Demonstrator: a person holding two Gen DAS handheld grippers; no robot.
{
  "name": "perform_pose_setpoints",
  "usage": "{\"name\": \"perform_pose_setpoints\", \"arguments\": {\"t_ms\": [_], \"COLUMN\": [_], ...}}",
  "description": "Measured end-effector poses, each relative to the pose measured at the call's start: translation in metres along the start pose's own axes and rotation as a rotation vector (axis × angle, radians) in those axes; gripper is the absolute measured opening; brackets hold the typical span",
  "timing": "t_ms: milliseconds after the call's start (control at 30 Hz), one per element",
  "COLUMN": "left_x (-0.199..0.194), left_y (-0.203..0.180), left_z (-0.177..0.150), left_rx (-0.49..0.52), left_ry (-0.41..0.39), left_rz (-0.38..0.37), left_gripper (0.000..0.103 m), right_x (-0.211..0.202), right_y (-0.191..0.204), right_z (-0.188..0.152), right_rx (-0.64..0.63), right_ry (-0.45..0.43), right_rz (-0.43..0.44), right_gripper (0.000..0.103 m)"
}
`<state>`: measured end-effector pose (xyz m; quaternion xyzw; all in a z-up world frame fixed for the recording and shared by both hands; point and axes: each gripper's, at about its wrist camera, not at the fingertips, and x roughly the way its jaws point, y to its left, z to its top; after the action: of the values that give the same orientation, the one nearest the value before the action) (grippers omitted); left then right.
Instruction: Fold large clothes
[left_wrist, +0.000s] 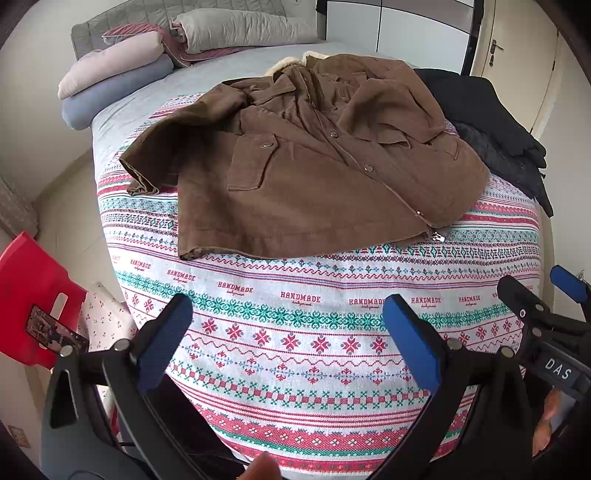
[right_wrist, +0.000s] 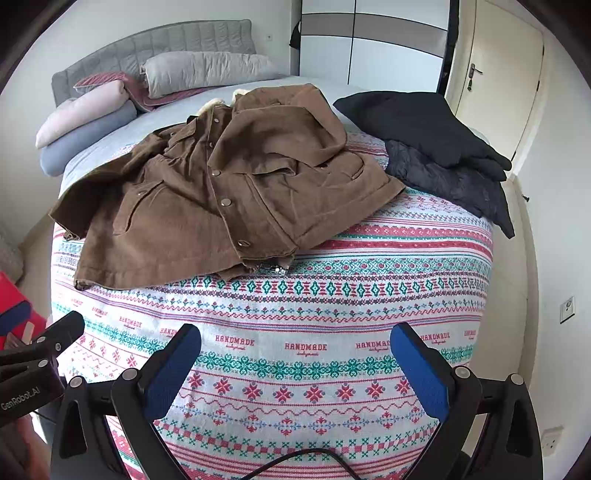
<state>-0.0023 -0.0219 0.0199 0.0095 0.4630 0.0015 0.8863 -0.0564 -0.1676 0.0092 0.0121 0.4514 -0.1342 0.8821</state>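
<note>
Left gripper: fingers spread wide, nothing between the blue pads. It hung over the patterned bedspread, well short of the garment.

Brown jacket lay front-up across the middle of the bed, hem towards me, fleece collar at the far end. Its left sleeve was spread outwards to the bed's left side, cuff near the edge. The right sleeve was flopped back over the chest, and the front was rumpled around the snaps.

Handling, my judgement: thick corduroy-like cloth, lined, so heavy for a garment and limp rather than stiff. It should drag, not slide, on the bedspread. Not fragile. One layer would pinch easily; doubled seams and pocket flaps might be bulky for the pads.

Proposed holds: the left cuff for my left side, and the hem corner by the zip end or the folded-over sleeve for my right.

Right gripper: likewise wide open and empty, over the bedspread, near the jacket hem but clear of it.

Dark clothes lay piled at the far right, just beside the jacket.
</note>
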Motion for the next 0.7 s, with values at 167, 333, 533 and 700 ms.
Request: {"name": "perform_pose_setpoints", "arguments": {"t_ms": [167,333,533,700], "left_x": [-0.002,0.001,0.004,0.007], "left_y": [0.001,0.004,0.011,0.018], "left_z": [0.004,0.008,0.015,0.029], "left_rx": [0.000,-0.002,0.003,0.052], "left_ry": [-0.016,-0.034,-0.096,-0.127], "left_rz": [0.007,0.034,-0.027,-0.077], "left_gripper": [0.103,0.103,0.103,0.103], "right_x": [0.000,0.006,0.023,0.030], "right_y": [0.000,-0.002,-0.016,-0.030], "right_z": [0.006,0.012,0.020,0.032], "right_rx": [-0.010,-0.028,-0.043,-0.143], "right_ry": [-0.015,-0.025,-0.008,-0.080], "right_rz": [0.002,0.005,0.047,0.009], "right_gripper": [0.103,0.103,0.103,0.103]}}
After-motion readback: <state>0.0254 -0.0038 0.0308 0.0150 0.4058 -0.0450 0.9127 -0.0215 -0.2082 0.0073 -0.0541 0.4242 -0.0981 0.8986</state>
